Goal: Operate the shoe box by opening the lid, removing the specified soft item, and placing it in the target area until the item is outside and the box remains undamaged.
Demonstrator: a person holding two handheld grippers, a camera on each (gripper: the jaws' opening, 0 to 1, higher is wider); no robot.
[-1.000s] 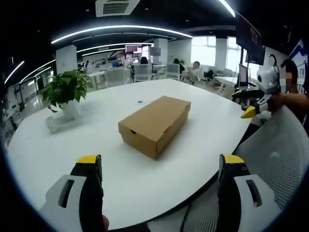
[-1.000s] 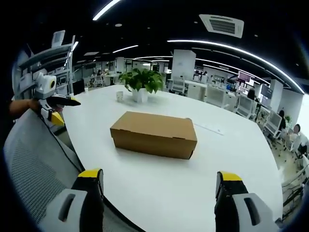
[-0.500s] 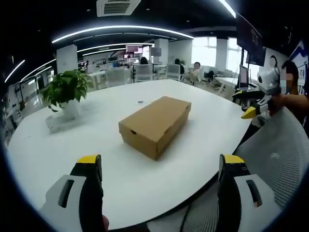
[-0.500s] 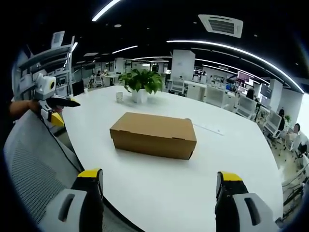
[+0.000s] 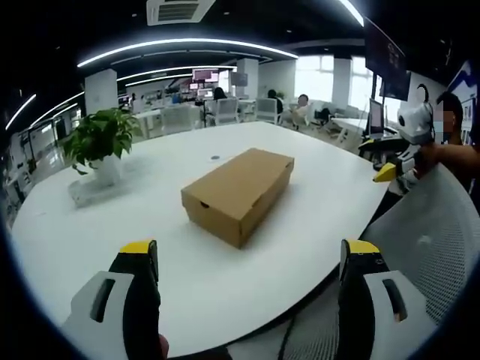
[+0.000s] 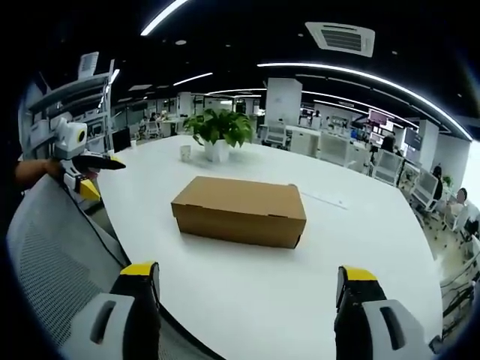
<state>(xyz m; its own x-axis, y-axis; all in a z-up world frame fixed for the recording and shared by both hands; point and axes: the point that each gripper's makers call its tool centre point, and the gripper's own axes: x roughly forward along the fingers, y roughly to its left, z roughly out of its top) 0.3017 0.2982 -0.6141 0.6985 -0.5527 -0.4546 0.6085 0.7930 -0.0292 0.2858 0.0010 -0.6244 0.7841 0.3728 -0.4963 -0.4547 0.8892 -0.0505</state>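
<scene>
One shoe box (image 5: 238,194) of plain brown cardboard lies on the white table (image 5: 187,277) with its lid shut. In the left gripper view its long axis runs from the near left away to the far right, a short end face turned toward the camera; in the right gripper view (image 6: 240,211) it lies broadside, a long side facing the camera.

The left tool (image 5: 251,281) has its two yellow-tipped jaws spread wide with nothing between them, and the box sits ahead of it, well apart, between the lines of the two jaws. The right tool (image 6: 250,285) is likewise spread wide and bare, with the box well ahead and between its jaws (each tool also shows at the edge of the other's view, held up off the table beside a mesh chair back (image 5: 431,247)).

One potted plant (image 5: 101,142) stands on the table beyond the box, and one small white cup (image 6: 185,151) stands just beside it. Beyond the table lies an open office with desks, chairs and a few seated people.
</scene>
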